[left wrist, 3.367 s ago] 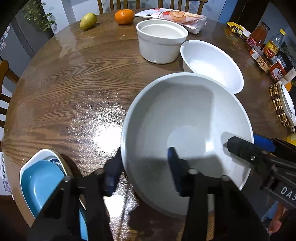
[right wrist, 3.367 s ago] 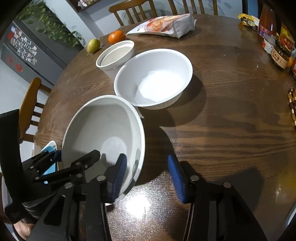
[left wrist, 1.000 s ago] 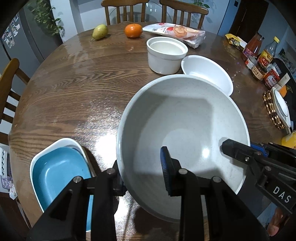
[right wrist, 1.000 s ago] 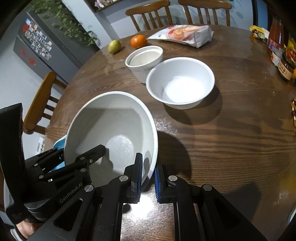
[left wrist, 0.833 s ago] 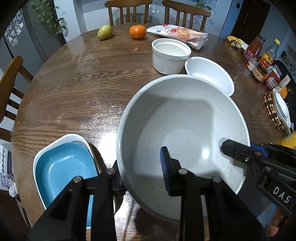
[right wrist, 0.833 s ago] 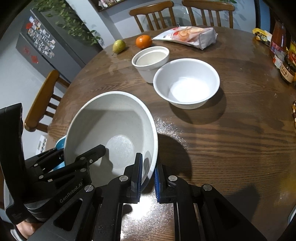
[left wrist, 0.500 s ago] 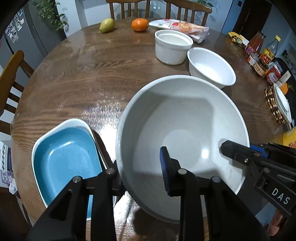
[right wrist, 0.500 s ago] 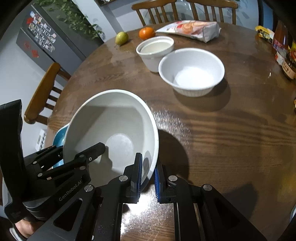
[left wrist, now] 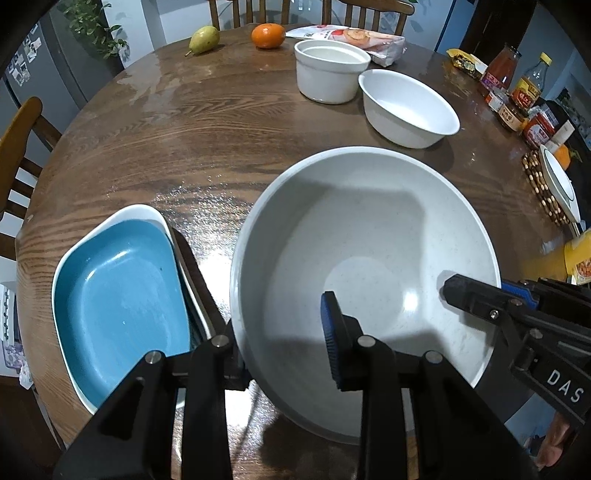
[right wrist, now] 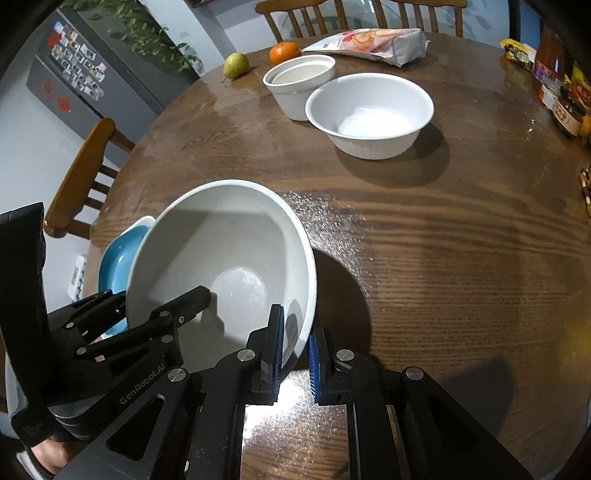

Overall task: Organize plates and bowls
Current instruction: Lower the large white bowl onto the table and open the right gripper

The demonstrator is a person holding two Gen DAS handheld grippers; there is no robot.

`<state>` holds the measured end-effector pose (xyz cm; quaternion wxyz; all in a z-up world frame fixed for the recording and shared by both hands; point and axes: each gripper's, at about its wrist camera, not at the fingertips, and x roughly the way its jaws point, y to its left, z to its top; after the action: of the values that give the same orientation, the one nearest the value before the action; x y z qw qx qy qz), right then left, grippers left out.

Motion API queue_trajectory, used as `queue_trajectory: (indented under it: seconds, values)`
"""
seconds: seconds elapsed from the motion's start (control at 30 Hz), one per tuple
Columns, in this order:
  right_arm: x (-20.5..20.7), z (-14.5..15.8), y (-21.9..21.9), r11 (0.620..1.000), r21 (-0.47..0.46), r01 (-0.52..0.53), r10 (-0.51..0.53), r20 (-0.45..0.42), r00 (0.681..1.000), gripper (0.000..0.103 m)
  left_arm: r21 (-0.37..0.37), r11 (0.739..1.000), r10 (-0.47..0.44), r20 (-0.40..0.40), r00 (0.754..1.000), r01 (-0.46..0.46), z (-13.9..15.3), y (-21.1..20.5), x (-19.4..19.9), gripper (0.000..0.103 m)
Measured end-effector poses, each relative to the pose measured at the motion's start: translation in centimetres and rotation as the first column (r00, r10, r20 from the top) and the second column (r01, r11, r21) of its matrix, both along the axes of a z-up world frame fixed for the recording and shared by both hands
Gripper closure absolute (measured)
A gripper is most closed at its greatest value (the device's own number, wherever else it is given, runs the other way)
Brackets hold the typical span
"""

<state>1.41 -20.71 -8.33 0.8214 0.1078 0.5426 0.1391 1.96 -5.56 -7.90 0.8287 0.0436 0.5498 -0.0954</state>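
Note:
A large grey speckled bowl (left wrist: 369, 236) (right wrist: 221, 240) is held above the round wooden table by both grippers. My left gripper (left wrist: 284, 328) is shut on its near-left rim, one finger inside and one outside. My right gripper (right wrist: 293, 339) is shut on its near-right rim; it also shows in the left wrist view (left wrist: 480, 299). A blue rectangular dish (left wrist: 118, 288) stacked in a white dish lies left of the bowl, partly hidden in the right wrist view (right wrist: 118, 258). A white bowl (left wrist: 408, 107) (right wrist: 369, 110) and a white straight-sided pot (left wrist: 330, 68) (right wrist: 299, 79) stand at the far side.
A pear (left wrist: 203, 37), an orange (left wrist: 267, 35) and a snack bag (left wrist: 351, 37) lie at the far edge. Sauce bottles and jars (left wrist: 517, 96) line the right edge, with a plate on a beaded mat (left wrist: 554, 184). Wooden chairs (right wrist: 85, 173) surround the table.
Both grippers closed on the grey bowl's rim and lifted it, carrying it toward me and leftward. The blue dish has come further into view beside it.

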Motion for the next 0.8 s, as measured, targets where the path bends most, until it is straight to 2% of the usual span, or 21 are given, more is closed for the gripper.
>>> queue_trajectory:
  seconds: [0.27, 0.43, 0.5, 0.57, 0.73, 0.8]
  values:
    - [-0.9, -0.3, -0.8, 1.000, -0.009, 0.022, -0.022, -0.005, 1.000, 0.090, 0.001, 1.000, -0.026, -0.007, 1.000, 0.026, -0.5, -1.0, -0.5, 0.074]
    - [-1.2, -1.0, -1.5, 0.999, 0.000, 0.047, -0.047, -0.039, 0.998, 0.089, 0.001, 1.000, -0.027, -0.020, 0.999, 0.027, -0.9, -1.4, -0.7, 0.073]
    - [-1.3, -1.0, -1.7, 0.999, 0.003, 0.053, -0.053, -0.044, 0.998, 0.086, 0.003, 1.000, -0.025, -0.014, 1.000, 0.025, -0.8, -1.4, -0.8, 0.059]
    - [-1.4, -0.6, -1.9, 0.999, -0.001, 0.053, -0.053, -0.032, 0.998, 0.077, 0.008, 1.000, -0.021, -0.001, 1.000, 0.021, -0.5, -1.5, -0.9, 0.048]
    - [-1.4, 0.3, -2.7, 0.998, 0.011, 0.065, -0.065, -0.004, 0.998, 0.072, 0.005, 1.000, -0.005, 0.021, 1.000, 0.005, 0.3, -1.3, -0.9, 0.047]
    - [-1.4, 0.6, -3.1, 0.997, 0.021, 0.071, -0.071, 0.003, 0.997, 0.072, 0.007, 1.000, 0.001, 0.031, 1.000, -0.001, 0.7, -1.2, -0.6, 0.040]
